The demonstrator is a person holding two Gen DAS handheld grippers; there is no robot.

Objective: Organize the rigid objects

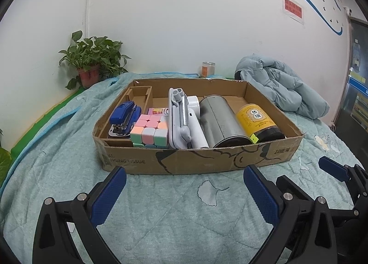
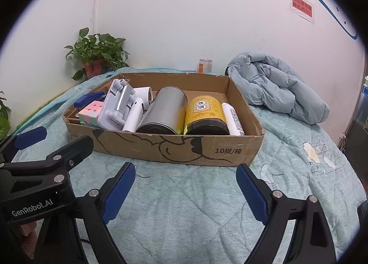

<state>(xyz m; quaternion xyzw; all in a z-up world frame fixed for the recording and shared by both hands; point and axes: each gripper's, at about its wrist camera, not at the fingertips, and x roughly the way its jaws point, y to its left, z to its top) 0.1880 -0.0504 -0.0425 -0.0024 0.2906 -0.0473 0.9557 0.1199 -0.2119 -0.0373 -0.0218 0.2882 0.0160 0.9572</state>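
Both your grippers are wide open and empty, hovering over the quilt (image 1: pixel 161 218) just short of the box (image 1: pixel 195 160). The left gripper (image 1: pixel 184 192) and right gripper (image 2: pixel 185 189) sit side by side, aimed at the box's near wall.

Everything rigid I can see is already in the box, straight ahead of you: stapler (image 1: pixel 125 116) in the left divider, cube (image 1: pixel 149 133), white gadget (image 1: pixel 181 119), steel can (image 1: pixel 220 121), yellow jar (image 1: pixel 257 121), white tube (image 2: pixel 234 116) at far right.

The key relation: the can, jar and tube all lie on their sides with long axes running away from you, roughly parallel to your fingers. So your jaws would span their width if you come in over the near wall.

The right gripper is nearer the tube, jar and can; the left is nearer the stapler and cube. The job looks close to done from here.
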